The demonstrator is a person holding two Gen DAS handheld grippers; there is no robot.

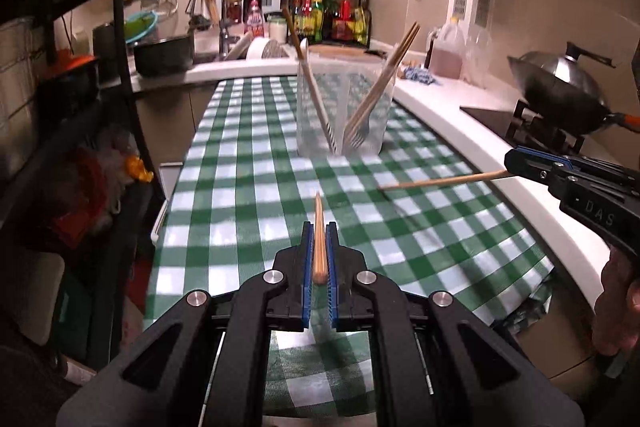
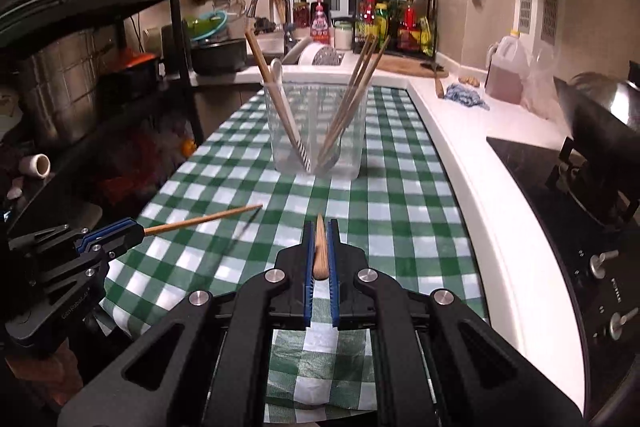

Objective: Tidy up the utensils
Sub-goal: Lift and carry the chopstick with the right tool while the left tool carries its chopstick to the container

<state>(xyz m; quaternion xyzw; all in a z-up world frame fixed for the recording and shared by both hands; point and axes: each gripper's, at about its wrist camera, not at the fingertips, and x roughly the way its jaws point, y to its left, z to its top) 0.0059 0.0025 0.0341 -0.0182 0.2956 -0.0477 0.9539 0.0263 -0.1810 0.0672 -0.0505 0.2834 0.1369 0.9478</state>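
Observation:
A clear plastic container (image 1: 344,107) stands on the green checked tablecloth (image 1: 248,163). It holds a fork (image 1: 356,135), several wooden chopsticks (image 1: 394,67) leaning right, and a striped-handled utensil leaning left. My left gripper (image 1: 319,227) is shut on a wooden chopstick (image 1: 319,239) that points forward over the cloth. My right gripper (image 2: 320,225) is shut on another chopstick (image 2: 320,247), also short of the container (image 2: 318,131). Each view shows the other gripper from the side: the right gripper (image 1: 510,161) with its chopstick (image 1: 440,181), the left gripper (image 2: 138,229) with its chopstick (image 2: 204,219).
A white counter (image 1: 460,131) runs along the right, with a wok (image 1: 560,87) on the stove and an oil jug (image 1: 448,55). A black shelf rack (image 1: 120,67) with pots fills the left. The sink and tap (image 1: 212,7) and a bottle rack (image 1: 332,11) are at the back.

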